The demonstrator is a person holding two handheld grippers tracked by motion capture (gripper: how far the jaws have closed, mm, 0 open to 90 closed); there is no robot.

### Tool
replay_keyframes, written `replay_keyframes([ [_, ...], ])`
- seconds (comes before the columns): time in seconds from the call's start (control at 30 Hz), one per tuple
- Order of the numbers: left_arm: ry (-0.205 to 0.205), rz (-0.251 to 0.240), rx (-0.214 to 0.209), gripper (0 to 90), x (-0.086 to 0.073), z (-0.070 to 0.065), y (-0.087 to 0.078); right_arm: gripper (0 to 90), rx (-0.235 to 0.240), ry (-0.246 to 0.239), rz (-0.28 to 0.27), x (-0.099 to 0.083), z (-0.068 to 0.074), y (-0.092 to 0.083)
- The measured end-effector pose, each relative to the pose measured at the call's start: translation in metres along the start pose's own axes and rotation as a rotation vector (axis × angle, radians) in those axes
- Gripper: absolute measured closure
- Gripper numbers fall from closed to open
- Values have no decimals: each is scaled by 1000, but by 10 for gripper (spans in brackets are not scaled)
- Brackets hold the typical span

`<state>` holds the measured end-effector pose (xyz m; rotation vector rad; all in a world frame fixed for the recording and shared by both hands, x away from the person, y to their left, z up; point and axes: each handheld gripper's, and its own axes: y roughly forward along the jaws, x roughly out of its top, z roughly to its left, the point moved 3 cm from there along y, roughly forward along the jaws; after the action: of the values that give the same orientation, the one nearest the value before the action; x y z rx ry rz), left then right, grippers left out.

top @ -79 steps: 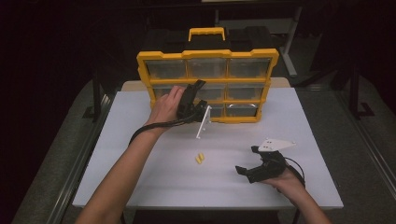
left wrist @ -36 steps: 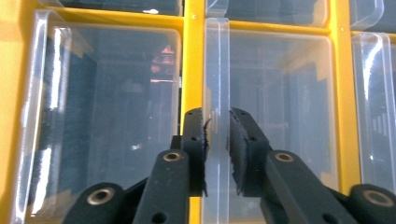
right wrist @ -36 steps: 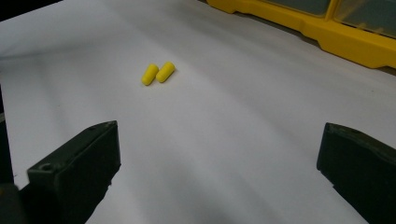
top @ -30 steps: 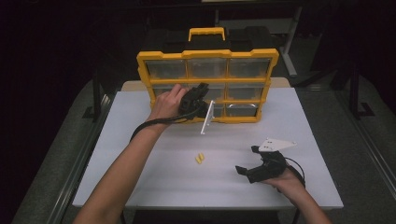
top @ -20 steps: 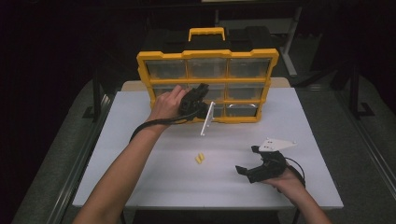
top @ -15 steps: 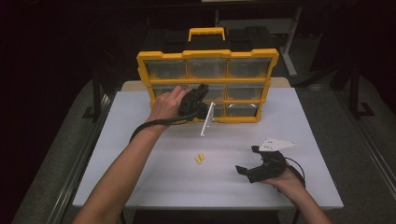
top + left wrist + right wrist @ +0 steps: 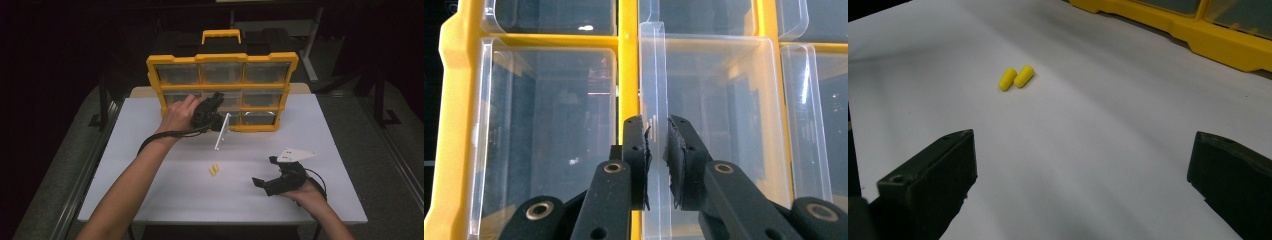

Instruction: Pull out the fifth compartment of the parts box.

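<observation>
the left gripper (image 7: 655,150), fingers pinching the clear drawer flap (image 7: 222,131), has swung it up from hanging toward the yellow organizer (image 7: 222,92), apparently closing that compartment, while the right gripper (image 7: 1083,180) rests spread-fingered on the worktop (image 7: 165,200) near two earplugs (image 7: 1016,77).

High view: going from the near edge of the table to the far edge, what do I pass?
Right gripper → yellow earplugs → clear bin held in the left gripper → yellow organizer standing at the far edge.
</observation>
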<state>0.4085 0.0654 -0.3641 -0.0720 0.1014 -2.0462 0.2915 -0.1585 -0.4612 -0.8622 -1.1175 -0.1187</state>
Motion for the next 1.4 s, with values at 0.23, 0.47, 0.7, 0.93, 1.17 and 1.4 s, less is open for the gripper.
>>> replay_keyframes([
  [0.23, 6, 2, -1, 792, 2, 0, -3, 0, 0, 1, 1, 0, 0, 0],
  [0.47, 18, -3, 4, 792, 4, 0, -9, 0, 0, 1, 1, 0, 0, 0],
  [0.7, 16, -9, 8, 792, 6, -1, -14, 0, -1, 2, 1, 0, 0, 0],
  [0.93, 23, -12, 8, 792, 8, -1, -19, 0, -2, 2, 1, 0, 0, 0],
  [1.17, 20, -22, 15, 792, 10, -3, -25, 0, -3, 2, 2, 0, 0, 0],
  [1.4, 20, -28, 21, 792, 12, -4, -31, 0, -4, 4, 1, 0, 0, 0],
])
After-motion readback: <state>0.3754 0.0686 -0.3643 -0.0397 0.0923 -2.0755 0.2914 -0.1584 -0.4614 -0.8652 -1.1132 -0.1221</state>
